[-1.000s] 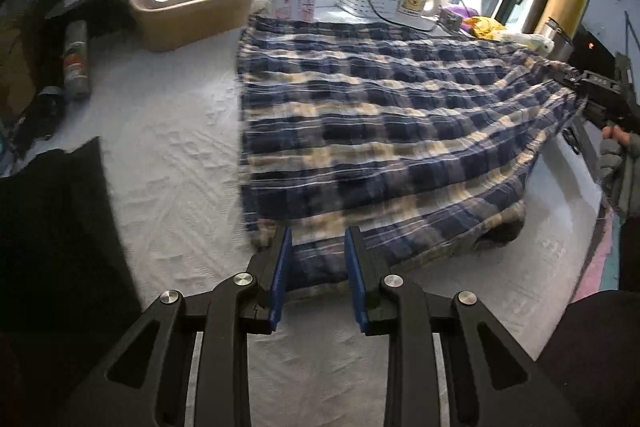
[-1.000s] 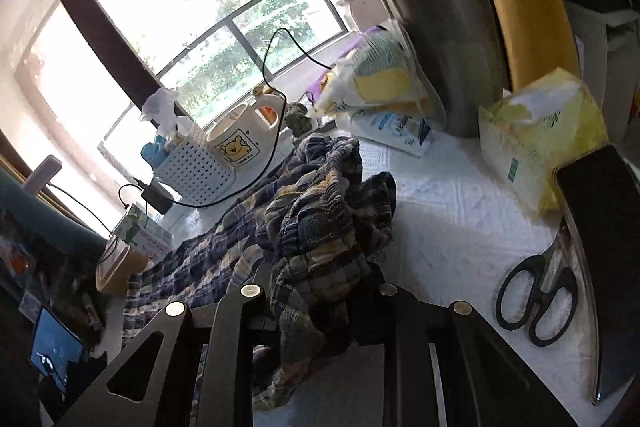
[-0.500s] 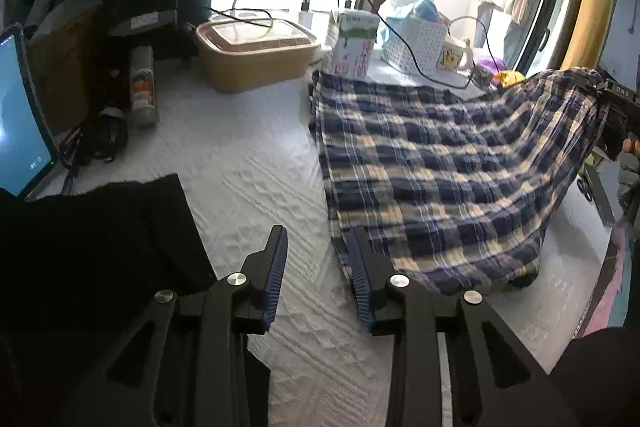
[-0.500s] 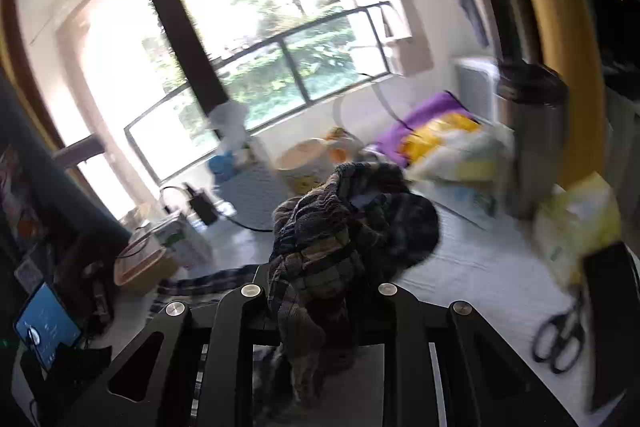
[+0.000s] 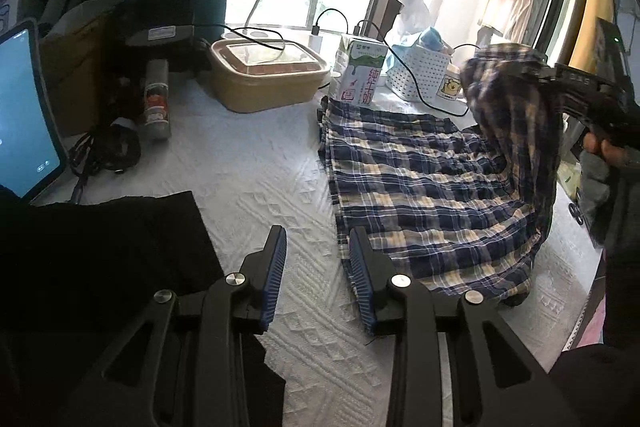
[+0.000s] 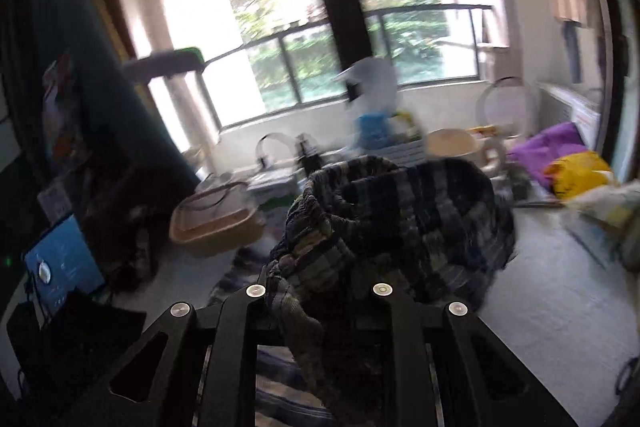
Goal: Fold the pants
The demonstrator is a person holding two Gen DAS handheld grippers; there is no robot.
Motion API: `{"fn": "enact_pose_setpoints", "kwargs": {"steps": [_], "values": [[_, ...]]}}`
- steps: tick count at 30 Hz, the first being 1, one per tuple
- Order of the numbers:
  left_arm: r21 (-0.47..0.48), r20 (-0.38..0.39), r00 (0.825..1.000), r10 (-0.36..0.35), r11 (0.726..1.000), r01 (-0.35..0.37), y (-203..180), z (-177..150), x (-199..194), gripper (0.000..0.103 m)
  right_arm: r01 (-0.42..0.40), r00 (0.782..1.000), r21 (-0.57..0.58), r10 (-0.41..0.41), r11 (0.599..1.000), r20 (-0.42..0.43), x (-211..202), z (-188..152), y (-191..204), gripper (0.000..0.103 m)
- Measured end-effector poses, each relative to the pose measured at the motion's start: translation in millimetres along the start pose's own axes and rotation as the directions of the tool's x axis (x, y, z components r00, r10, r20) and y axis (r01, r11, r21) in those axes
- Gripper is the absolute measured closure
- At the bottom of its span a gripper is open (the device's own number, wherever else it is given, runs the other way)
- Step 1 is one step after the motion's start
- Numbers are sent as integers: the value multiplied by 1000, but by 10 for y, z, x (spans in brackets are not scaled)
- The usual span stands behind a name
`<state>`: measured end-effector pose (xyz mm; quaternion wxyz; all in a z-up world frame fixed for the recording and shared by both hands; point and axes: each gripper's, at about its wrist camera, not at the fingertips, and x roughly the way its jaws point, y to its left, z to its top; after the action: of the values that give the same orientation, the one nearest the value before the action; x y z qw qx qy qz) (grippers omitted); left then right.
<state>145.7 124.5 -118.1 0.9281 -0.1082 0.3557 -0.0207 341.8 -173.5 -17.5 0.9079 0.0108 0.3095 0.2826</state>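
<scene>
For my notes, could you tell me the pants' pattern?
Navy, white and tan plaid pants, clearest in left wrist view.

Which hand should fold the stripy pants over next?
Probably right: the right gripper already pinches the plaid pants and holds that end lifted above the table. The left gripper is empty, beside the near hem.

Readable text: only on the milk carton

The milk carton (image 5: 361,75) carries large pink Chinese characters "纯牛奶" down its front; its small print at the top is too small to read. The mug (image 5: 451,89) shows only a cartoon bear.
</scene>
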Motion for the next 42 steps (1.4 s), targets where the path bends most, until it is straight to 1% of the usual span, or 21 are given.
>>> {"fn": "enact_pose_setpoints", "kwargs": {"steps": [4, 8, 9, 11, 12, 14, 17, 18, 19, 20, 21, 24, 27, 30, 32, 34, 35, 37, 39, 40, 42], "values": [[-18, 2, 1000, 10, 1000, -10, 100, -21, -36, 71, -62, 996, -63, 57, 996, -71, 279, -131, 385, 84], [-29, -5, 1000, 23, 999, -23, 180, -43, -47, 71, -112, 983, -129, 91, 985, -160, 593, -347, 735, 84], [-29, -6, 1000, 26, 999, -26, 188, -48, -48, 71, -132, 976, -135, 105, 982, -193, 691, -423, 825, 84], [-31, -11, 999, 33, 999, -33, 208, -55, -48, 70, -158, 965, -144, 122, 977, -232, 815, -527, 946, 84], [-32, -12, 999, 35, 999, -36, 214, -57, -48, 70, -172, 955, -155, 127, 973, -266, 899, -598, 1024, 84], [-34, -16, 999, 42, 999, -42, 223, -57, -42, 70, -189, 936, -192, 118, 963, -330, 1016, -707, 1144, 84], [-35, -23, 998, 51, 998, -52, 225, -45, -29, 70, -199, 920, -271, 85, 942, -382, 1091, -842, 1285, 83], [-34, -26, 998, 54, 998, -55, 224, -41, -20, 70, -208, 919, -275, 91, 939, -383, 1081, -858, 1299, 76], [-32, -28, 998, 57, 998, -58, 217, -33, -14, 70, -236, 915, -264, 122, 935, -385, 1047, -860, 1300, 56], [-29, -30, 998, 61, 998, -61, 204, -20, -8, 70, -257, 912, -255, 148, 932, -382, 1010, -856, 1307, 42], [-27, -33, 997, 63, 998, -64, 190, -3, 0, 70, -278, 913, -252, 174, 927, -369, 944, -845, 1310, 26], [-23, -35, 997, 75, 997, -76, 169, 59, 20, 70, -310, 915, -262, 212, 914, -344, 742, -820, 1320, 26], [-11, -30, 996, 88, 996, -89, 116, 160, 34, 70, -318, 920, -236, 239, 918, -310, 580, -718, 1212, 26], [31, -15, 996, 87, 996, -87, -18, 280, 39, 70, -286, 939, -206, 231, 936, -254, 393, -598, 977, 26], [75, -3, 998, 64, 995, -64, -169, 373, 62, 69, -234, 957, -183, 194, 955, -214, 287, -530, 711, 26], [115, 3, 999, 37, 993, -38, -315, 462, 110, 57, -181, 970, -154, 151, 971, -189, 210, -511, 449, 26], [142, 5, 1000, 13, 990, -13, -426, 522, 168, 55, -155, 975, -136, 129, 978, -181, 185, -510, 317, 26], [182, -3, 1000, -28, 983, 28, -589, 606, 284, 55, -93, 982, -85, 78, 992, -170, 145, -521, 7, 26], [220, -15, 998, -53, 974, 55, -720, 679, 410, 55, -43, 986, -34, 37, 998, -162, 93, -555, -271, 26], [244, -30, 997, -69, 967, 74, -793, 728, 532, 55, -28, 987, -18, 25, 999, -160, 63, -573, -375, 26], [266, -74, 994, -77, 959, 94, -859, 790, 716, 55, 5, 988, 15, -2, 1000, -155, -3, -627, -577, 26]]}}
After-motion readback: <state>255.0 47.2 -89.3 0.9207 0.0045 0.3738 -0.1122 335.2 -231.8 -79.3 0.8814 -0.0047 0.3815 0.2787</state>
